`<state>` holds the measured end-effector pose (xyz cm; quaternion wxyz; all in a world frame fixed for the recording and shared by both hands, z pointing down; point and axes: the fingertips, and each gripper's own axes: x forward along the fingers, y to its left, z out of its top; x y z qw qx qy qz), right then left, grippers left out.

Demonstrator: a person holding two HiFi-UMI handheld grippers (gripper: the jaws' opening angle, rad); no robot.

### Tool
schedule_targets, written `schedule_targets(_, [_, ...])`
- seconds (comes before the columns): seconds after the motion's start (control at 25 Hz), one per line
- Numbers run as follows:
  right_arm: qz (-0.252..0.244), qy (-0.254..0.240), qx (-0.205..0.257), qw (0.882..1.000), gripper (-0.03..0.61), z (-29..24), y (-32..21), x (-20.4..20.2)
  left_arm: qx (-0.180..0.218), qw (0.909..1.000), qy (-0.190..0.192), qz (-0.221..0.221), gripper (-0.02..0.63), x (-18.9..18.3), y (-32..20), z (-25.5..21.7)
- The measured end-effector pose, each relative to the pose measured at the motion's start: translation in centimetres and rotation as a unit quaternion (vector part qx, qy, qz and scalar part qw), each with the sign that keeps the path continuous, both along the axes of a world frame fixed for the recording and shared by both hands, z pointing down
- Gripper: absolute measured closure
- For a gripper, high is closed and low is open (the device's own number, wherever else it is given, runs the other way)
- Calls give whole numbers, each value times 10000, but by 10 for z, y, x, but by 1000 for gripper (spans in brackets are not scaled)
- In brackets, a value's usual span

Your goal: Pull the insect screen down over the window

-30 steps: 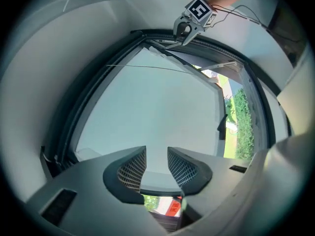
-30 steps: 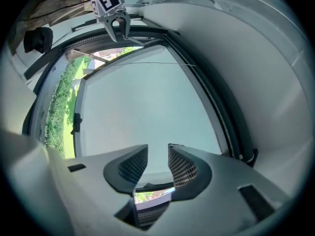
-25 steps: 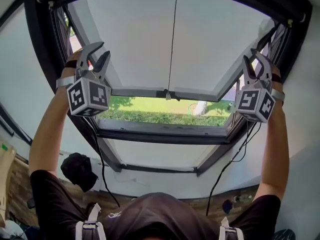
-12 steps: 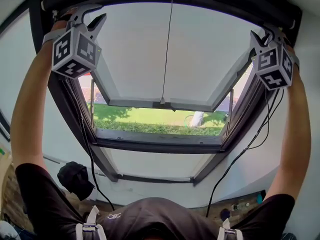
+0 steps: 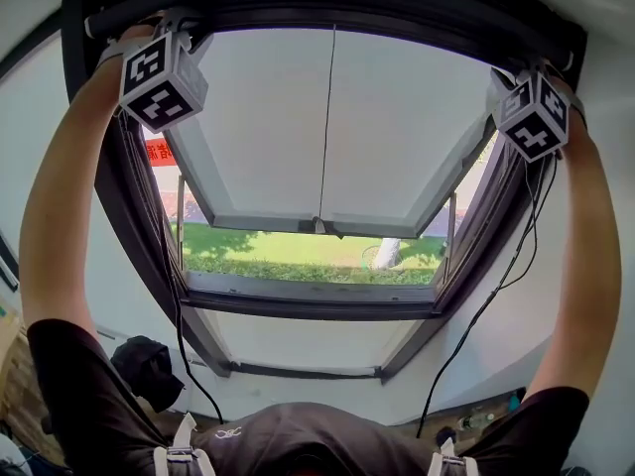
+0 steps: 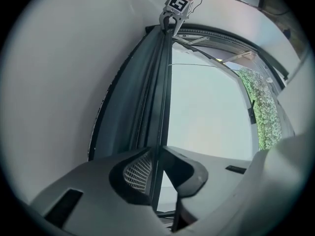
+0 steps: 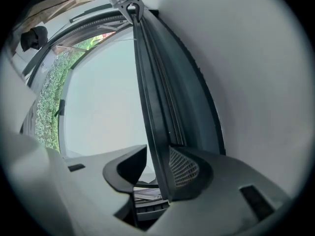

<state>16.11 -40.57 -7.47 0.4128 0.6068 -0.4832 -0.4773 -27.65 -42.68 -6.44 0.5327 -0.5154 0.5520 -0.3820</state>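
- The insect screen bar (image 6: 162,97) is a thin dark rail. It lies hard up along the top of the window (image 5: 308,300), and grass (image 5: 288,251) shows through the opening below.
- The left tongs (image 6: 156,150) have just been closing and now pinch the bar's left end.
- The right tongs (image 7: 158,148) clamp its right end.
- The left arm (image 5: 60,216) and right arm (image 5: 585,256) reach up overhead, and the tongs face each other along the bar.

The dark slim screen bar (image 6: 158,107) looks matt and smooth; the grey plastic left gripper (image 6: 157,152) has a rough gridded pad (image 6: 137,173).
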Motion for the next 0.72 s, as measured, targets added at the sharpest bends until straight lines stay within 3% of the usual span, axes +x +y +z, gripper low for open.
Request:
schedule_targets(0.12, [133, 243, 84, 9996, 489, -5, -5, 5, -80, 9999, -42, -60, 557, 1, -5, 3])
schedule_targets(0.36, [51, 273, -100, 9996, 541, 1, -13, 6, -209, 9994, -222, -141, 570, 2, -6, 4])
schedule_targets(0.72, [332, 354, -596, 9970, 550, 16, -14, 5, -263, 9986, -382, -270, 583, 1, -4, 15])
